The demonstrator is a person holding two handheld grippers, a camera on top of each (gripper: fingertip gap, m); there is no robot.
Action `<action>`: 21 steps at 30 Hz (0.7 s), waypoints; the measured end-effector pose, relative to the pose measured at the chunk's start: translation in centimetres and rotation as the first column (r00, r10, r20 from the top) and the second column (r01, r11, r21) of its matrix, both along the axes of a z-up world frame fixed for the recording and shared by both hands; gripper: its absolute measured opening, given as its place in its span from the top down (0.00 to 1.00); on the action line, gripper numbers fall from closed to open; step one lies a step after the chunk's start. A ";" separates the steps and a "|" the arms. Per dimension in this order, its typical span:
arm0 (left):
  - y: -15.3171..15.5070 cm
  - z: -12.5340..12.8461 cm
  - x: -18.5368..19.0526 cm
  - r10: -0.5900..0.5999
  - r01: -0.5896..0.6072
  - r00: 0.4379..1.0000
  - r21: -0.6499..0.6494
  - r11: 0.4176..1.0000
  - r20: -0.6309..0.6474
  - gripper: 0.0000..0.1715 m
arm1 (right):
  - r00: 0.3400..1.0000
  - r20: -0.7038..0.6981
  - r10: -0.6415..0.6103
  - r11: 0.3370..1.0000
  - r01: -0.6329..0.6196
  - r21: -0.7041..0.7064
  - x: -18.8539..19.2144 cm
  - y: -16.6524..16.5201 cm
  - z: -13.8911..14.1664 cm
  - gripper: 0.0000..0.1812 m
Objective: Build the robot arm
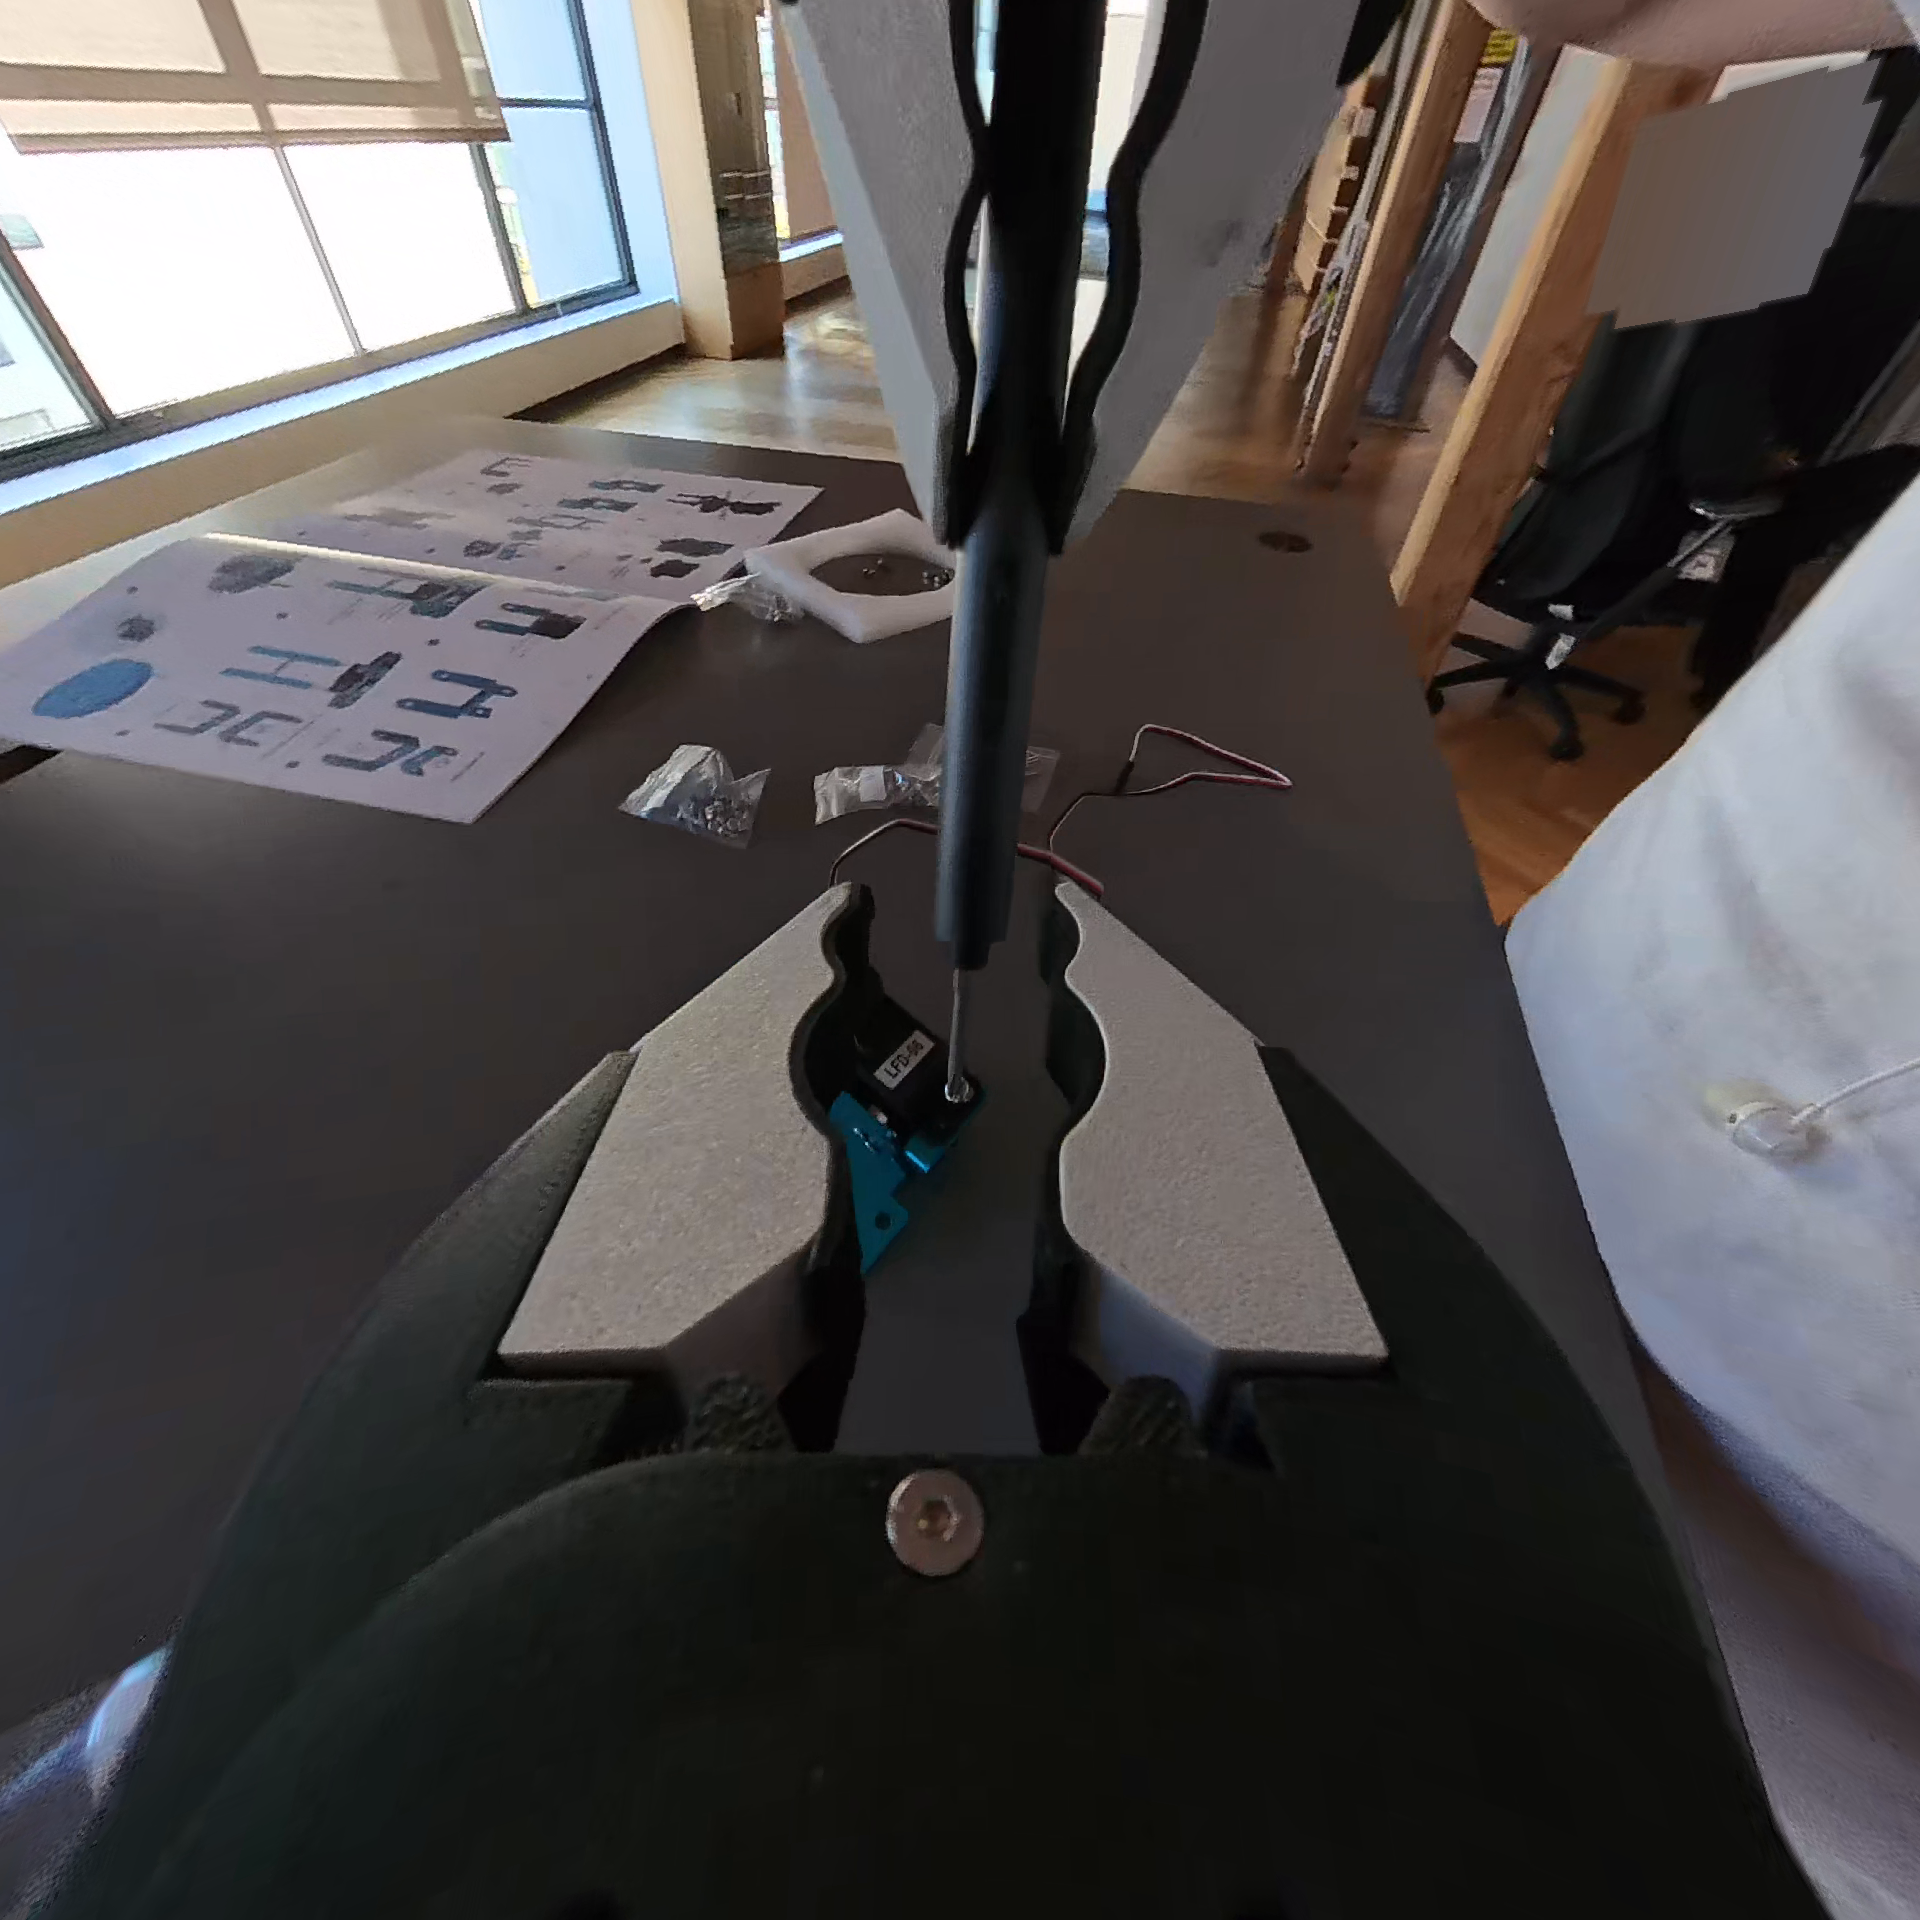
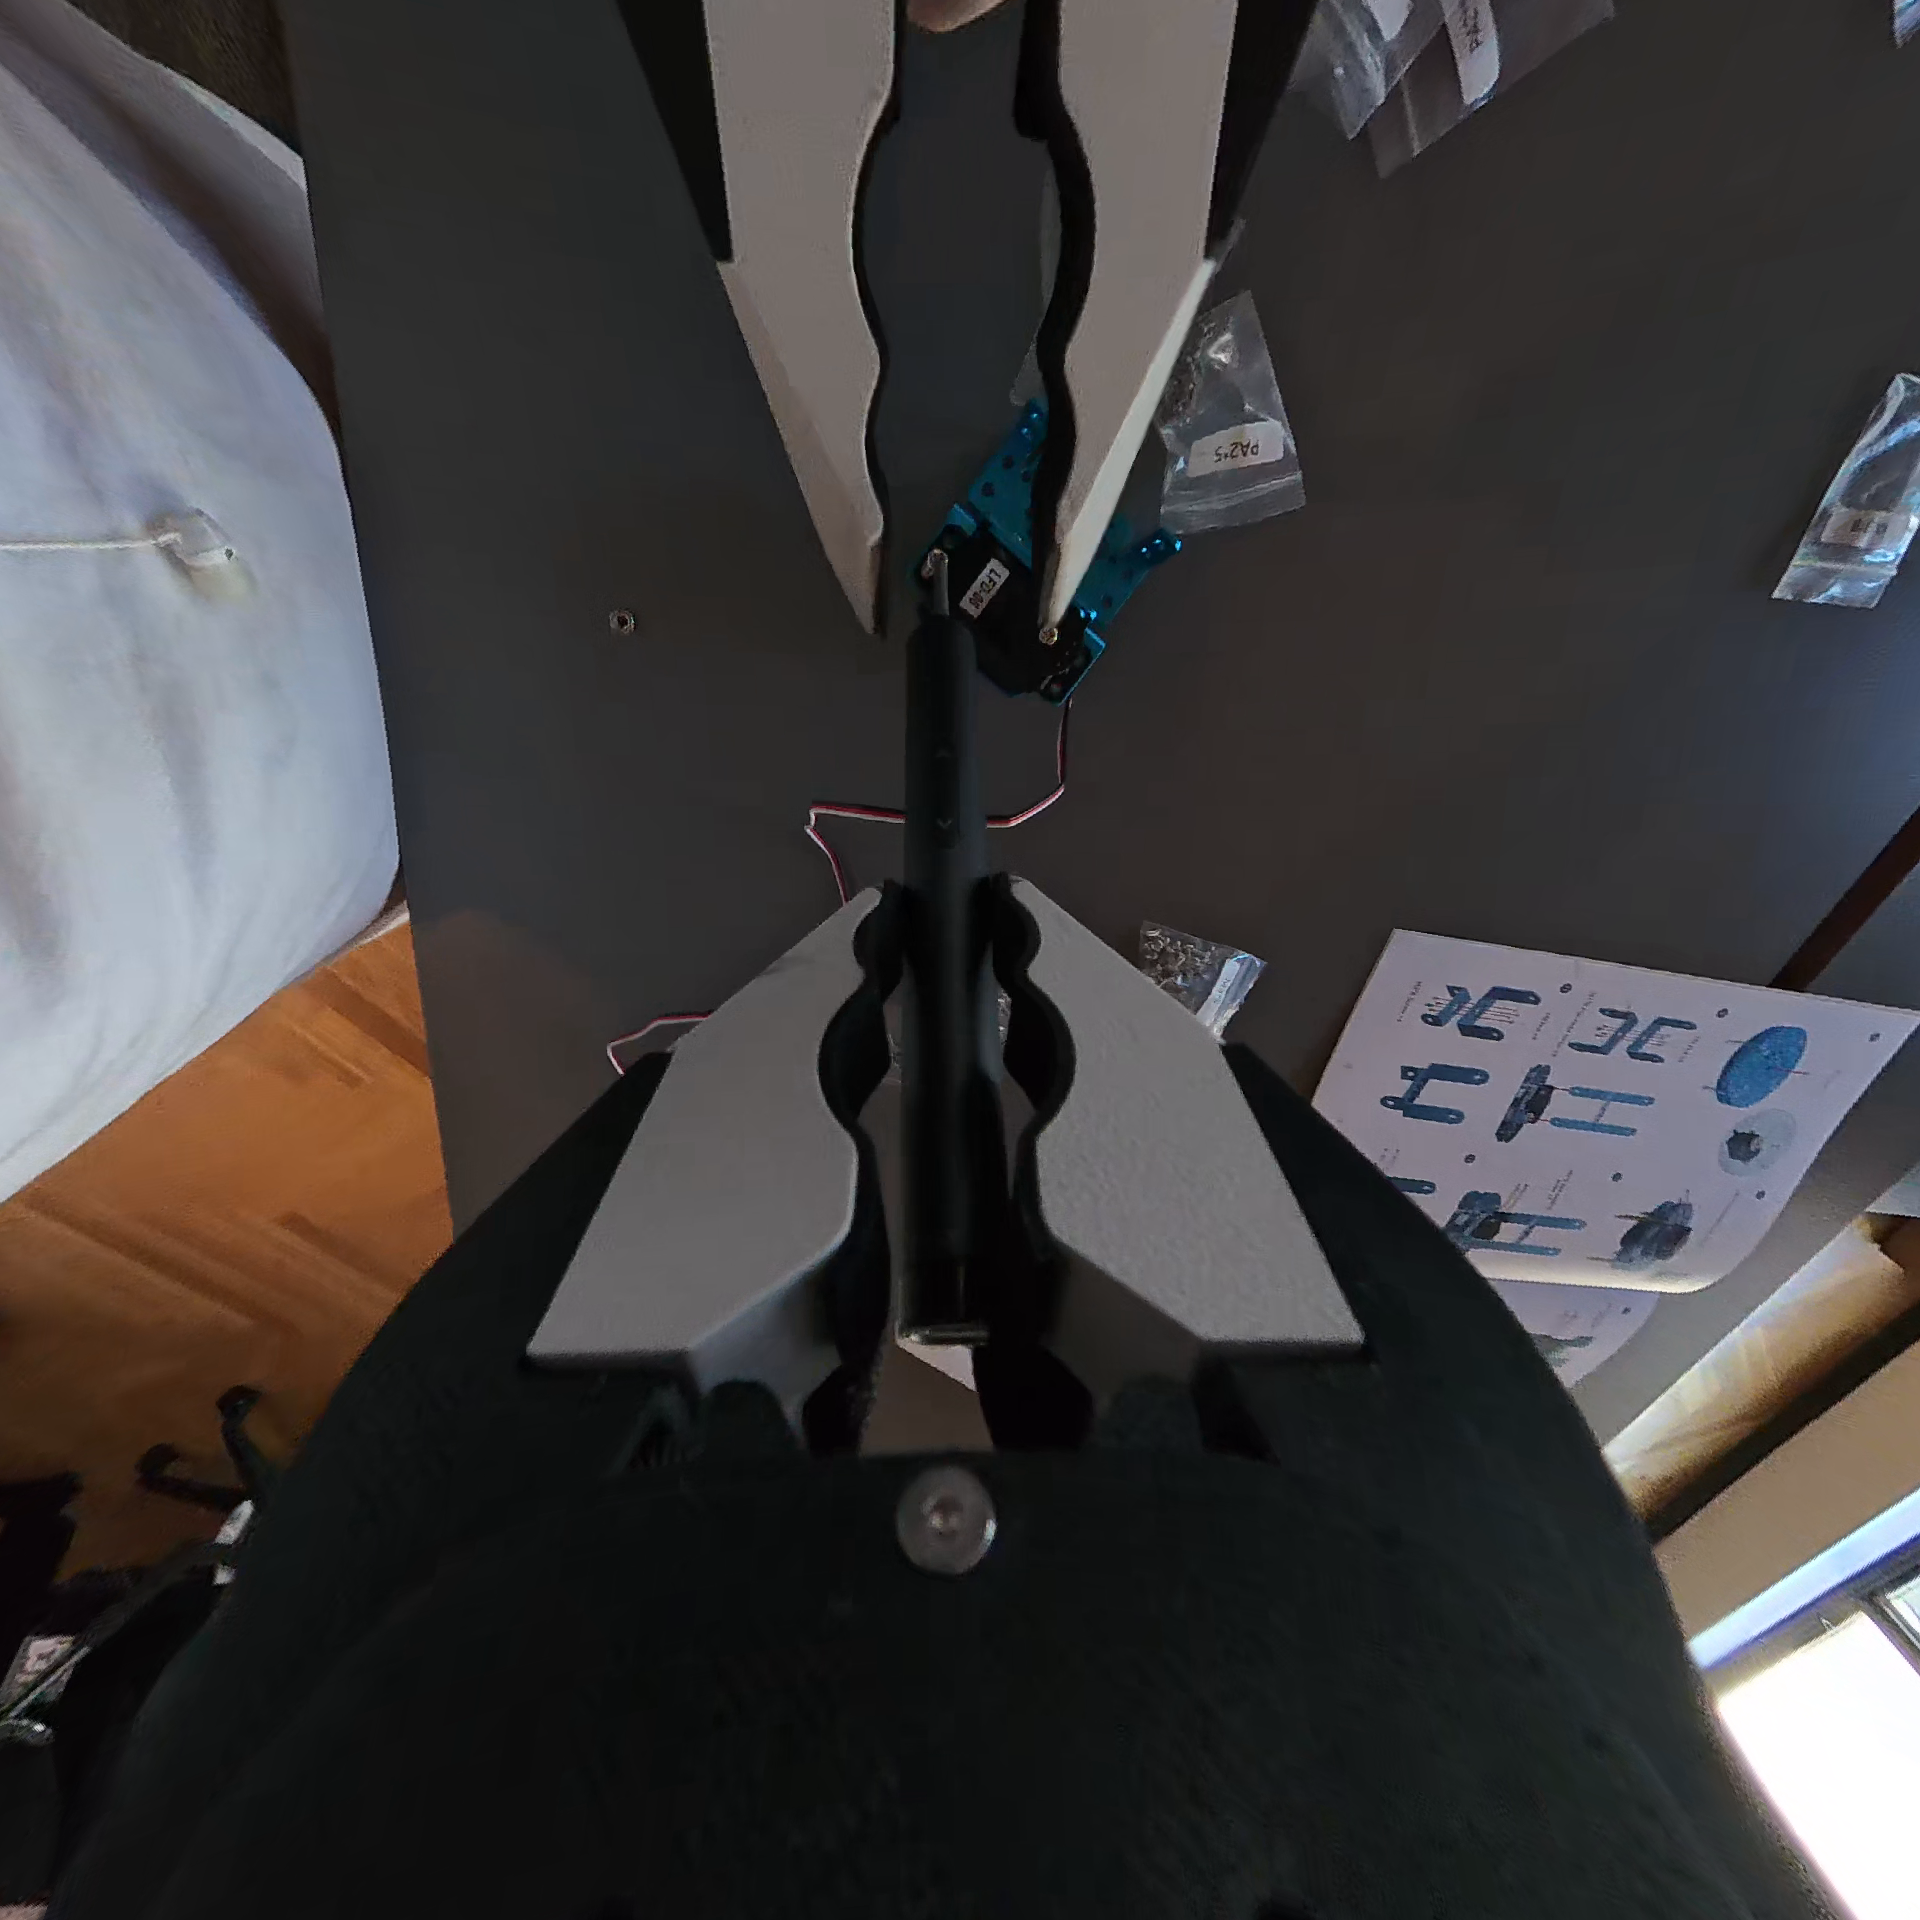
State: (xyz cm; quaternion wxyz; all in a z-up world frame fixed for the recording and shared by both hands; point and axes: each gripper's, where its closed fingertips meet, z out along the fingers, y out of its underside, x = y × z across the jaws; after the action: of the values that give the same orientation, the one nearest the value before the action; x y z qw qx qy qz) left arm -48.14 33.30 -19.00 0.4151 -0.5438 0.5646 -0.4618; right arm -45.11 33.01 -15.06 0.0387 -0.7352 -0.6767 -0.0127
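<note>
Left gripper (image 1: 951, 914): we see it spread around the servo (image 1: 914, 1081).
Right gripper (image 2: 940, 894): pinching screwdriver (image 2: 940, 790), tip on servo.
Surface: dark table (image 1: 312, 1039); instruction sheet (image 1: 343, 665) beyond servo.
Room: windows (image 1: 312, 239), wood floor (image 1: 831, 384).

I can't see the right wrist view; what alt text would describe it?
The right gripper clamps a slim black screwdriver, its tip on a screw of a black servo in a blue bracket on a dark table. The left gripper straddles the servo from opposite.
</note>
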 end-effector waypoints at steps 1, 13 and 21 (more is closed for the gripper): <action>-0.1 0.1 0.2 -0.014 0.014 1.000 0.005 1.000 -0.001 0.81 | 1.000 0.005 0.004 1.000 -0.004 0.002 -0.1 0.0 0.0 0.91; -1.1 1.1 2.2 -0.127 0.127 0.992 0.033 0.991 -0.015 0.86 | 0.997 0.064 0.031 1.000 -0.031 0.003 -0.4 0.1 0.0 0.91; -0.8 0.9 2.3 -0.102 0.102 0.995 0.086 0.991 -0.013 0.89 | 0.995 0.085 0.047 0.999 -0.047 0.008 -0.6 0.0 0.1 0.91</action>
State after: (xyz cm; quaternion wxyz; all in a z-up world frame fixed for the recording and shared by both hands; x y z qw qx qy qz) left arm -45.81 32.47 -18.07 0.4118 -0.4976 0.6129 -0.4552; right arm -45.73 32.99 -14.99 0.0140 -0.7176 -0.6948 -0.0464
